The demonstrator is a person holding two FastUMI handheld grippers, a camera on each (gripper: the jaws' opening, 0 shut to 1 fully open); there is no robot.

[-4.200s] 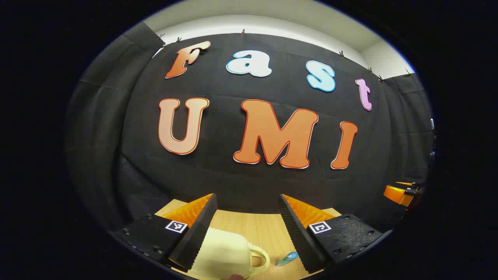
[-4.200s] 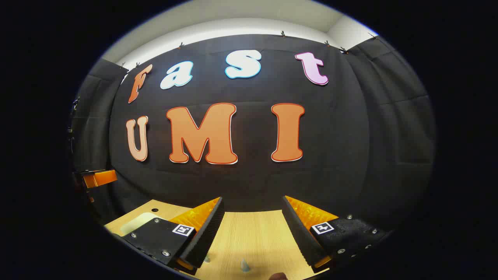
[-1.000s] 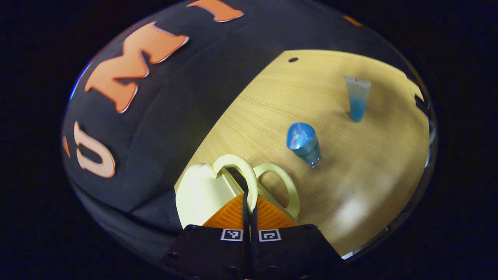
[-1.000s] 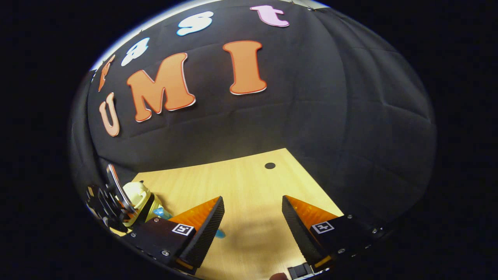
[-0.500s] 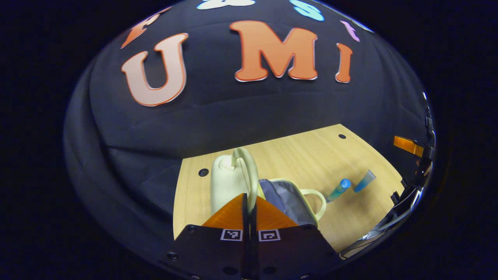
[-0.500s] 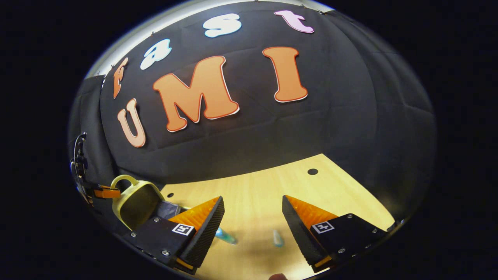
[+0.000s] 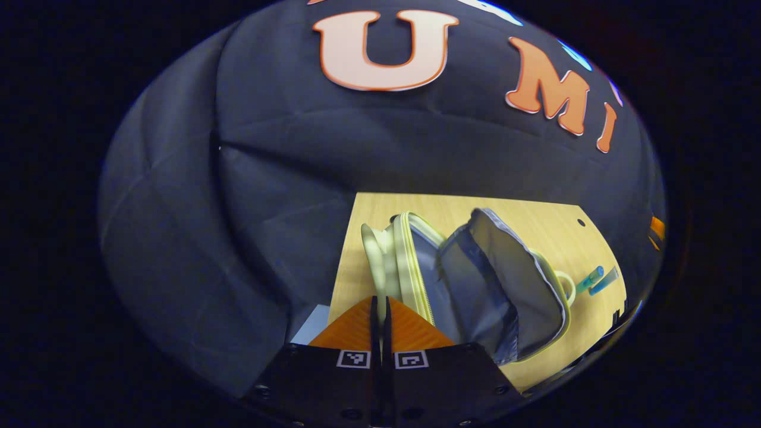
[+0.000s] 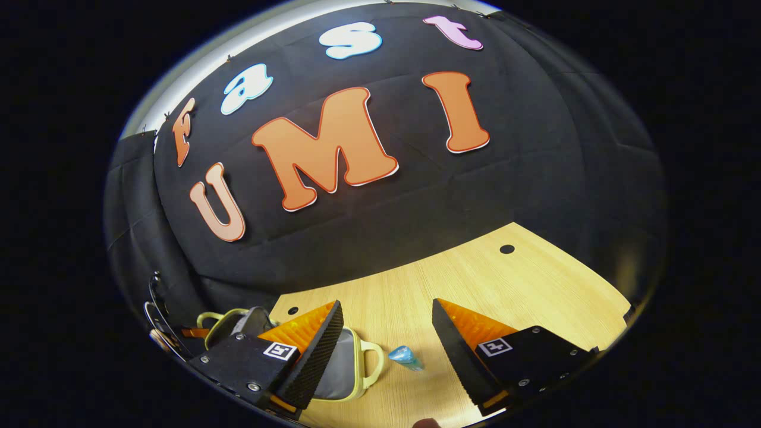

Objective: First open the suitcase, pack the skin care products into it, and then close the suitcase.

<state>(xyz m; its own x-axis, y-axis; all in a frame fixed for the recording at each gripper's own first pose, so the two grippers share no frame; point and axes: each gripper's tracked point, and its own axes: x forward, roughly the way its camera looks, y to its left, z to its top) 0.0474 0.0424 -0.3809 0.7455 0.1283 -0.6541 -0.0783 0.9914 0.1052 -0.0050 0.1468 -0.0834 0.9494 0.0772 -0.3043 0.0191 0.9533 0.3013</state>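
The suitcase (image 7: 475, 279) lies open on the table (image 8: 475, 279). The blue bottle (image 8: 404, 355) lies just beyond its handle, between the spread fingers of the right gripper (image 8: 386, 339), the nearer tool. The left gripper (image 7: 380, 312) has its jaws together; whether they pinch the lid handle cannot be told.

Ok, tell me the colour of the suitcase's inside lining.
Grey lining inside the pale yellow suitcase, clearest in the left gripper view.

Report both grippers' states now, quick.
Left gripper: shut on the handle of the pale yellow suitcase, which lies open.
Right gripper: open, holding nothing.
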